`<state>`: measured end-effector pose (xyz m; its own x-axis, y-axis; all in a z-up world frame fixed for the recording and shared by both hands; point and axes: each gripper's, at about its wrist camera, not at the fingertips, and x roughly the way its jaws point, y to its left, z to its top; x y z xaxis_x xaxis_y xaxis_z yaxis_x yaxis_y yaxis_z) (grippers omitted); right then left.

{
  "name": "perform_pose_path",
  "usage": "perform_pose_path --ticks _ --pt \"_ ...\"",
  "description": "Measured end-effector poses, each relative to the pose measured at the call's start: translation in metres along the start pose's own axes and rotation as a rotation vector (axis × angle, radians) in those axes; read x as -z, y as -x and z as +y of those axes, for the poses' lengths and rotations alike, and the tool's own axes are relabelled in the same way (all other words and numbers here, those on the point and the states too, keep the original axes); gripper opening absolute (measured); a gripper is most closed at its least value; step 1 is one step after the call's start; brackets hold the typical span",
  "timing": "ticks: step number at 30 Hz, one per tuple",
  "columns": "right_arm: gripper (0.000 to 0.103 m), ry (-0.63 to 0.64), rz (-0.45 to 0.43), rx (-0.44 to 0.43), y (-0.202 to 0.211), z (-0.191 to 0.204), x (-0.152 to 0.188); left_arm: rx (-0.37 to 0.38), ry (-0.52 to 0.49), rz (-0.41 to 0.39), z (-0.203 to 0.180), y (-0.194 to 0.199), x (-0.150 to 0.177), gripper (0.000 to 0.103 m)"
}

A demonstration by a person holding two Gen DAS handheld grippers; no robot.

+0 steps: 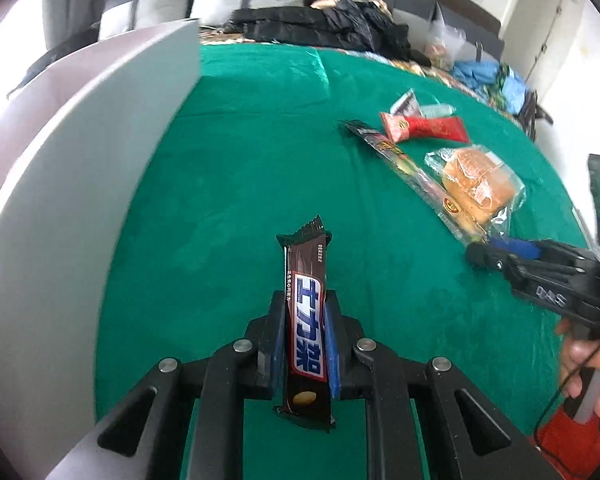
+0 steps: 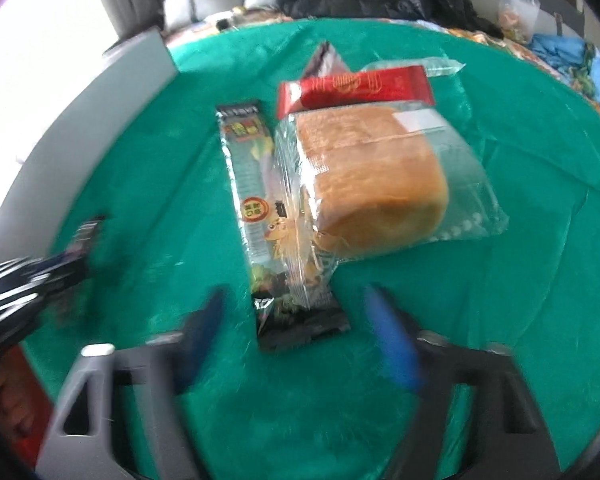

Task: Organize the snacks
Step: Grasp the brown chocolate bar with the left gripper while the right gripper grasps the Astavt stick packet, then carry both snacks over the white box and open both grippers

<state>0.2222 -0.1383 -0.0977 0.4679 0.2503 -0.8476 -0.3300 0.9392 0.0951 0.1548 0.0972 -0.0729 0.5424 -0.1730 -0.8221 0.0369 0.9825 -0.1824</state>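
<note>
In the left wrist view, the left hand-held gripper (image 1: 305,320) sits at the bottom centre of the frame, its two blue-lined fingers clamped on a brown chocolate bar (image 1: 306,320) that stands up lengthwise between them, its crimped end pointing toward the middle of the frame. Under it spreads the green cloth (image 1: 240,160) on the counter. A grey-white box wall (image 1: 80,152) curves down the left side of the frame; its inside is not visible from here. At the right centre lies a loose group of snacks: a bread roll in clear wrap (image 1: 476,184), a long dark snack stick (image 1: 404,168) just to its left and partly under its wrap, a red packet (image 1: 424,127) above them, and a small grey-white packet (image 1: 406,104) at the top of the group. Only this view shows the right hand-held gripper (image 1: 480,254) from outside, at the right edge, its tips near the lower end of the stick, with a bare hand (image 1: 592,368) below it.

In the right wrist view, which is motion-blurred, the right hand-held gripper (image 2: 296,320) has its blue fingers spread apart at the bottom of the frame, with the near end of the long snack stick (image 2: 260,200) between and just above them. The bread roll (image 2: 372,184) lies at the centre, overlapping the stick's right edge, and the red packet (image 2: 356,90) sits above it. The box wall (image 2: 140,64) shows at the upper left. The left hand-held gripper (image 2: 60,264) is a blur at the left edge.
</note>
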Motion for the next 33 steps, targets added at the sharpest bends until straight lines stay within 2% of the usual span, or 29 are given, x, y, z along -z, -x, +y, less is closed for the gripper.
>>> perform_pose_path --ticks 2,5,6,8,11,15,16,17,18,19,20,23,27,30,33 --pt "0.038 0.003 0.024 -0.043 0.001 0.009 -0.001 0.01 0.007 -0.02 0.009 0.007 0.007 0.017" --pt "0.038 0.018 0.114 -0.207 0.012 0.024 0.005 0.032 0.028 -0.044 0.017 0.012 0.008 0.017" --pt "0.04 0.033 0.139 -0.2 0.017 0.03 0.006 0.044 0.041 -0.055 0.02 0.014 0.009 0.017" --pt "0.067 0.034 0.127 -0.155 0.028 0.036 0.001 0.069 0.066 -0.072 0.026 0.018 0.007 0.017" --pt "0.067 0.083 0.109 -0.078 0.026 0.055 -0.017 0.094 0.079 -0.093 0.028 0.027 0.002 0.017" --pt "0.065 0.213 0.161 -0.031 -0.003 0.098 -0.029 0.136 0.104 -0.125 0.033 0.048 -0.003 0.017" --pt "0.063 0.246 0.172 -0.016 -0.01 0.108 -0.026 0.146 0.109 -0.132 0.034 0.054 -0.004 0.017" --pt "0.054 0.277 0.18 0.0 -0.014 0.115 -0.022 0.158 0.116 -0.144 0.036 0.062 -0.004 0.017" --pt "0.043 0.295 0.181 0.027 -0.017 0.12 -0.019 0.173 0.123 -0.161 0.04 0.074 -0.006 0.017" --pt "0.018 0.29 0.167 0.074 -0.017 0.119 -0.017 0.186 0.128 -0.182 0.044 0.087 -0.009 0.017" --pt "0.016 0.262 0.157 0.073 -0.015 0.114 -0.017 0.191 0.132 -0.199 0.05 0.099 -0.012 0.017" --pt "0.006 0.114 0.161 0.004 -0.004 0.087 -0.022 0.185 0.148 -0.253 0.076 0.134 -0.021 0.017" --pt "0.004 -0.059 0.059 -0.185 0.048 0.074 -0.052 0.108 0.189 -0.317 0.131 0.176 -0.035 0.017" --pt "0.004 -0.124 -0.032 -0.399 0.093 0.104 -0.088 0.006 0.222 -0.332 0.175 0.189 -0.045 0.017" --pt "0.004 -0.119 -0.06 -0.57 0.119 0.156 -0.12 -0.068 0.253 -0.317 0.209 0.19 -0.049 0.017"
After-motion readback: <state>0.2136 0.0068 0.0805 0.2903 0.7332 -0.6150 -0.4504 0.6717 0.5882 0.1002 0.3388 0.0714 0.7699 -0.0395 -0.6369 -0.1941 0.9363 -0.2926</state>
